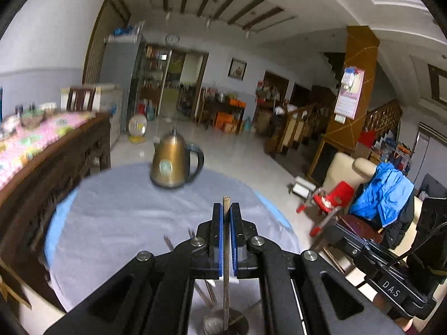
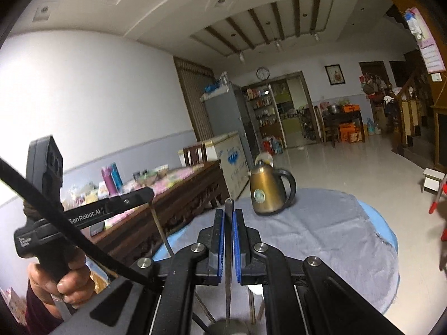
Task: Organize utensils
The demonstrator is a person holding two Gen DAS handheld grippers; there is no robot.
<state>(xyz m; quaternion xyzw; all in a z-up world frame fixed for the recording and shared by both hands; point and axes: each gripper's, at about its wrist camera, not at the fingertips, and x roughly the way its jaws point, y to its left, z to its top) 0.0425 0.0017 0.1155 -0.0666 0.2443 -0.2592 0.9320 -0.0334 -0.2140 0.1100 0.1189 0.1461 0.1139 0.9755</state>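
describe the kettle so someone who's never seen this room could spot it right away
Find the round table draped in a grey cloth. At its far edge stands the kettle, alone and upright. It has a bronze-gold metal body, a black loop handle and a round pale sticker; nothing else that tall stands on the table.

chopstick (image 1: 226,240) upright, clamped | metal utensil (image 2: 228,251) upright, clamped
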